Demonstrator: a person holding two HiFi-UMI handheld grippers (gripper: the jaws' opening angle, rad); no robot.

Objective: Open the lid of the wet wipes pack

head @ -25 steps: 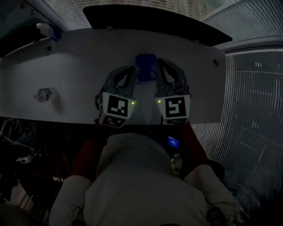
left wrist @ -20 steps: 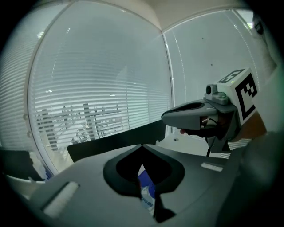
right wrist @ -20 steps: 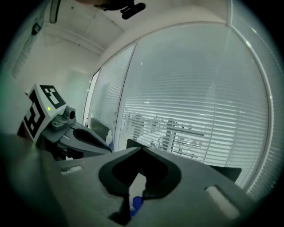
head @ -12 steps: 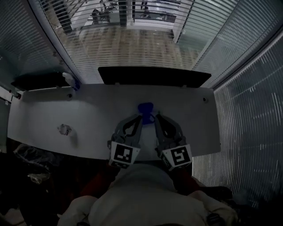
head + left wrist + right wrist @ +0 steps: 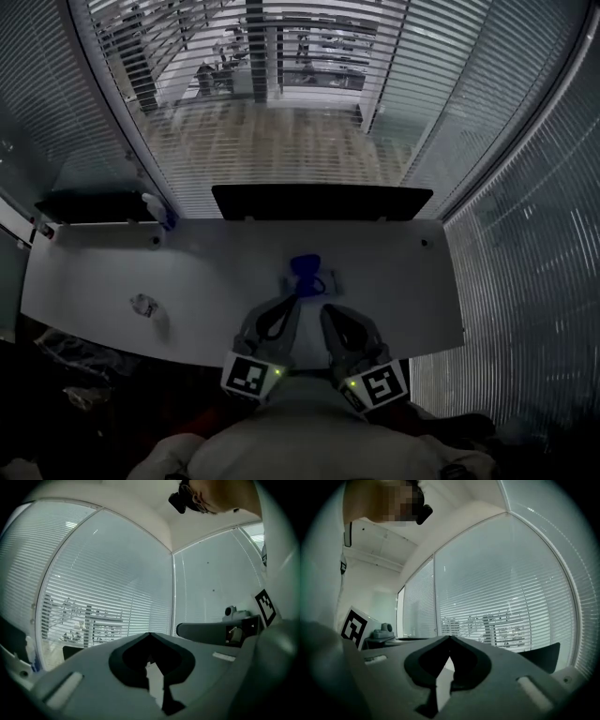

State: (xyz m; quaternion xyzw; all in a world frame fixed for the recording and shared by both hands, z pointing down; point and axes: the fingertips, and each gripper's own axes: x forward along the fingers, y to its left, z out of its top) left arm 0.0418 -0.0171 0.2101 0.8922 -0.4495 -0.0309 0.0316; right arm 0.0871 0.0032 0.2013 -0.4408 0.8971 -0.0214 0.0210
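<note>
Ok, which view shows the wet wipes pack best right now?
The head view: the wet wipes pack sits on the white table, blue part showing, small and dim. The left gripper view and right gripper view look at the window blinds and show none of it.

the table looks smooth matt white, the left gripper matt grey plastic.

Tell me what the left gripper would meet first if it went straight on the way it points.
Likely the window blinds: the left gripper, jaws together, points level over the white table, seemingly above the blue wet wipes pack and black panel. Depth is unclear.
</note>
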